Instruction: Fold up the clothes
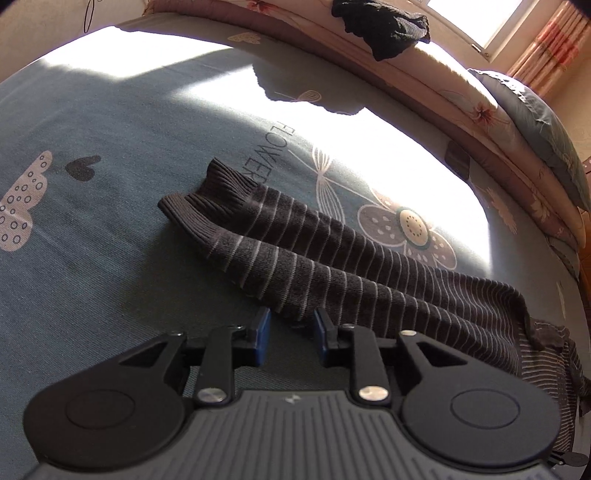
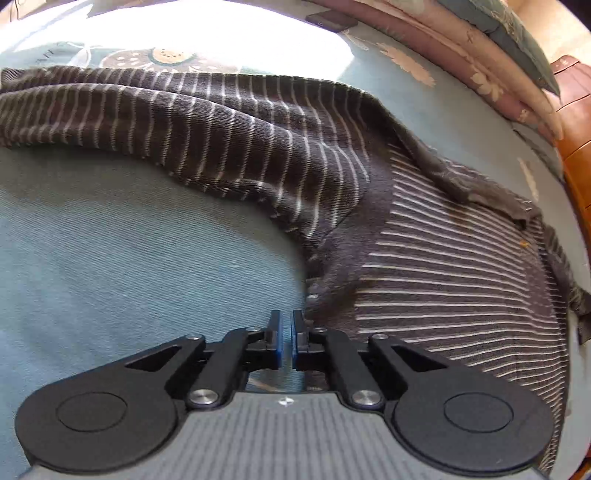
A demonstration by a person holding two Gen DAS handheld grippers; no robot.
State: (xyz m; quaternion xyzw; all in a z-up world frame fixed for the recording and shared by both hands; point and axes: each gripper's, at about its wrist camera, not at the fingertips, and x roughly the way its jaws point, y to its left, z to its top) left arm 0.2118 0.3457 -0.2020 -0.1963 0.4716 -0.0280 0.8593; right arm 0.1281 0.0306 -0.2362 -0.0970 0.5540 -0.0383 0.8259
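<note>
The left gripper (image 1: 291, 334) stands released, its blue pads apart with nothing between them, just short of the sleeve (image 1: 295, 251) of the striped sweater (image 2: 424, 266). The right gripper (image 2: 286, 339) is clenched empty beside the sweater's edge. The sweater lies spread on the bed (image 2: 129, 240), one sleeve stretched sideways.

Sunlit blue bedsheet (image 1: 110, 110), window (image 1: 476, 18), floral curtain (image 1: 554, 48).

A blue sheet (image 1: 110, 229) with flower prints covered the bed; a quilt (image 1: 436, 88) lay folded behind, a pillow (image 1: 535, 122) on it.
</note>
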